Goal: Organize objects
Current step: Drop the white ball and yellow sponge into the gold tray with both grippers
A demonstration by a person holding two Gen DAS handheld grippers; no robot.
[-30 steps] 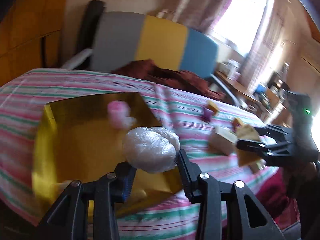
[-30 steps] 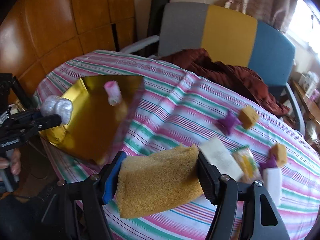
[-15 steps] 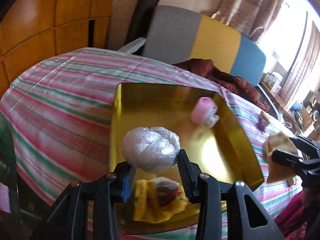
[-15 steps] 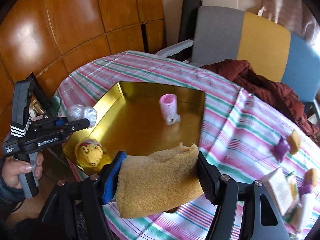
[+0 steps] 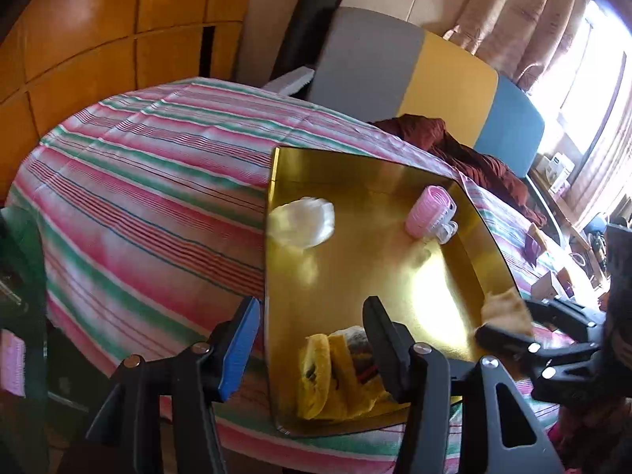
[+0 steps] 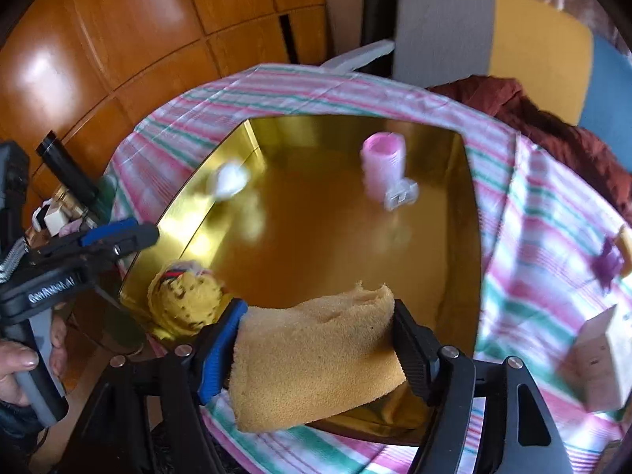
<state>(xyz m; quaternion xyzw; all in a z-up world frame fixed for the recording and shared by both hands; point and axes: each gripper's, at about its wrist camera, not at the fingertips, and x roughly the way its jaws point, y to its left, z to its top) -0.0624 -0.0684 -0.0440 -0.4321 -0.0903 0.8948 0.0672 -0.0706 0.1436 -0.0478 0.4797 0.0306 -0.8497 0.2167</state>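
Observation:
A gold tray [image 5: 395, 280] [image 6: 316, 245] lies on the striped tablecloth. In it are a white crumpled plastic ball [image 5: 302, 222] [image 6: 230, 178] near the left rim, blurred, a pink hair roller [image 5: 432, 213] [image 6: 385, 162] at the back, and a yellow rolled cloth [image 5: 335, 375] [image 6: 185, 296] at the near corner. My left gripper [image 5: 312, 339] [image 6: 138, 233] is open and empty above the tray's near left edge. My right gripper [image 6: 318, 343] [image 5: 493, 328] is shut on a tan sponge [image 6: 316, 363] over the tray's near right edge.
A striped cloth [image 5: 138, 197] covers the round table. A grey, yellow and blue chair [image 5: 414, 79] with a dark red cloth [image 5: 474, 158] stands behind. Small blocks and a purple piece [image 6: 608, 264] lie right of the tray. Wood panelling [image 6: 138, 39] is at the left.
My left gripper opened and let go of the white plastic ball, which now lies in the tray by its left rim. My right gripper moved nearer the tray with the sponge.

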